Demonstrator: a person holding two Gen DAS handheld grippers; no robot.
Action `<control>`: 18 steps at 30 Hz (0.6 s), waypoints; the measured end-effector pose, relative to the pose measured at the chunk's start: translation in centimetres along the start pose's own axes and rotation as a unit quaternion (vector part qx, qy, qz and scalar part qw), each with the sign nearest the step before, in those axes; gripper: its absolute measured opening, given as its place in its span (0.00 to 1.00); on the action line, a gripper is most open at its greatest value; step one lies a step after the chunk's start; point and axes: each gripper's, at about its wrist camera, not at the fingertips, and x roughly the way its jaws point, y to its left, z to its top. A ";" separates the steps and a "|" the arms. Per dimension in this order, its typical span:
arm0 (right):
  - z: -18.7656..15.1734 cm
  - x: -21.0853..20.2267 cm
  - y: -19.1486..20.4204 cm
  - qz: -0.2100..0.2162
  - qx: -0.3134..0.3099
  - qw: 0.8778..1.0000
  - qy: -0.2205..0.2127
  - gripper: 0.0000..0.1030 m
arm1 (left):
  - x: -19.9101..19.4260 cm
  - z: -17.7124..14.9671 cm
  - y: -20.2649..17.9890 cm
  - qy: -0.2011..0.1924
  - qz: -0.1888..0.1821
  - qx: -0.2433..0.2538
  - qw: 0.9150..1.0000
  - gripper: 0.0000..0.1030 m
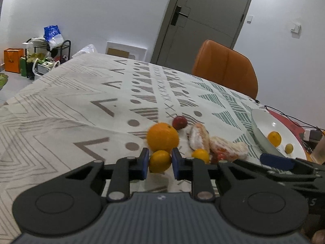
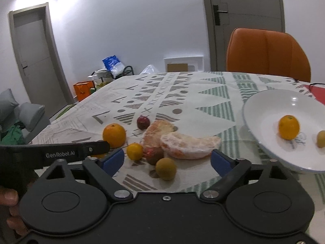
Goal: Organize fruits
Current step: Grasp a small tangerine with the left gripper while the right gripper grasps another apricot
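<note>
Now the left hand-held gripper has its blue pads clamped on a small orange citrus, round and smooth-skinned, sitting low over the counter with its patterned woven cloth. Just behind it rests a large orange, a plump glossy ball with a stem dimple on top. Beyond that, a small dark-red fruit stands with a thin stalk pointing up and to the left.

Over to the right, two peeled pomelo wedges lie touching, pale, pithy and fibrous. The nearer one is a crescent with its long axis running left to right across the right wrist view; the farther one tilts up and away toward the red fruit. A second small orange citrus sits at their left end, touching a dark reddish fruit with a shiny spot.

The right hand-held gripper stands wide apart, nothing pressed by its pads. A dull olive-yellow round fruit lies on the cloth between the two blue fingers, clear of both.

To the right, a white glazed plate, shallow and round, holds a mandarin with its stem end up and, near it, a small yellowish fruit at the frame edge. An orange padded chair stands behind the counter.
</note>
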 end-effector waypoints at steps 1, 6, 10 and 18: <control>0.0 0.2 0.1 0.003 0.000 1.000 0.001 0.82 | -0.2 0.1 0.2 -0.002 0.002 0.000 1.000 0.22; 0.3 0.9 0.6 0.012 -0.007 1.000 0.001 0.71 | -0.8 0.4 1.0 -0.009 0.012 -0.005 1.000 0.22; 0.6 1.6 0.7 0.015 -0.014 1.000 0.006 0.58 | -1.2 0.6 1.6 -0.015 0.020 -0.010 1.000 0.22; 0.4 2.1 1.6 0.005 -0.042 0.999 0.003 0.57 | -1.7 0.9 2.2 -0.020 0.028 -0.012 0.999 0.22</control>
